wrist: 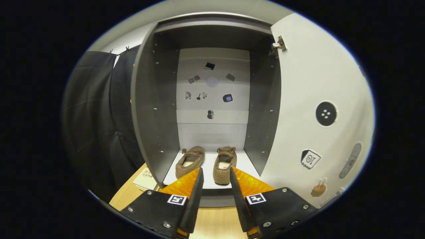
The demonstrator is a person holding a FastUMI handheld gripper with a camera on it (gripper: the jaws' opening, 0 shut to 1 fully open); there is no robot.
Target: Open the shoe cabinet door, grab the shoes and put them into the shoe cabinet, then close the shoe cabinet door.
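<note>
Two brown fuzzy slippers sit side by side on the pale floor of the open shoe cabinet (156, 109), the left slipper (190, 161) at about 11 o'clock from the fingertips and the right slipper (225, 165) just ahead at 12. Each lies lengthwise front to back, heels nearest the gripper (214, 176). Its fingers stand moderately apart, holding nothing. The cabinet door (315, 83) hangs open at 2 o'clock, stickers on its inner face.

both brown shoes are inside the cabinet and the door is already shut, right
Not quite: the door is swung open to the right in the gripper view. Both brown shoes do sit inside the cabinet, just beyond the open gripper.
</note>
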